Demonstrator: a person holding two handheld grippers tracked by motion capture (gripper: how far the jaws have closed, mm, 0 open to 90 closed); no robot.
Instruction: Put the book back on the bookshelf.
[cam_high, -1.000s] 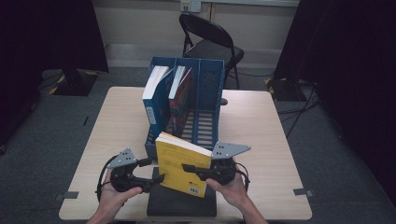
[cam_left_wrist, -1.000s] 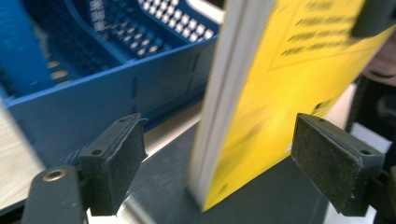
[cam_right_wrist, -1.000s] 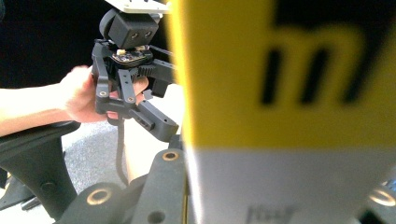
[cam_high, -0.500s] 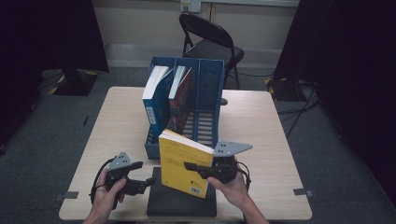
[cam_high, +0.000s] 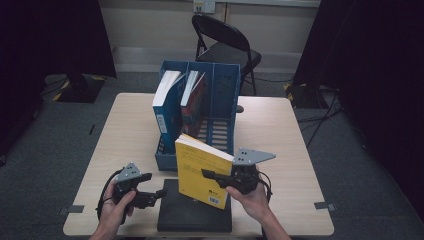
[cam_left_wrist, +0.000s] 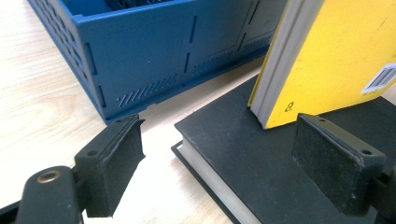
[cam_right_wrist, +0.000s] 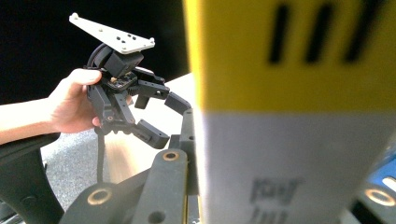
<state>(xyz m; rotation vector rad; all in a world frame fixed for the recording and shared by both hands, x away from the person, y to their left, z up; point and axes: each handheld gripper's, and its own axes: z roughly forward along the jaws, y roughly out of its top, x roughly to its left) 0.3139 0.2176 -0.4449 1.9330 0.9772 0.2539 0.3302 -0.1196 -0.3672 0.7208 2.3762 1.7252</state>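
A yellow paperback (cam_high: 202, 170) stands upright with its lower corner on a black book (cam_high: 195, 215) that lies flat at the table's front edge. My right gripper (cam_high: 214, 176) is shut on the yellow paperback's right side. In the right gripper view the paperback's cover (cam_right_wrist: 289, 93) sits pressed against the jaw. My left gripper (cam_high: 152, 195) is open just left of the black book, low over the table. In the left gripper view its pads (cam_left_wrist: 112, 163) straddle the black book's corner (cam_left_wrist: 261, 158), with the paperback's spine (cam_left_wrist: 280, 70) ahead, untouched.
A blue three-slot file holder (cam_high: 220, 95) stands mid-table behind the books. A book leans in its left slot (cam_high: 165, 105) and another in the middle slot (cam_high: 192, 100). A folding chair (cam_high: 225, 45) is beyond the table. Bare tabletop (cam_high: 280, 130) lies to the right.
The yellow paperback has risen a little and shifted right in my right gripper. My left gripper has drawn slightly back from the paperback's left edge.
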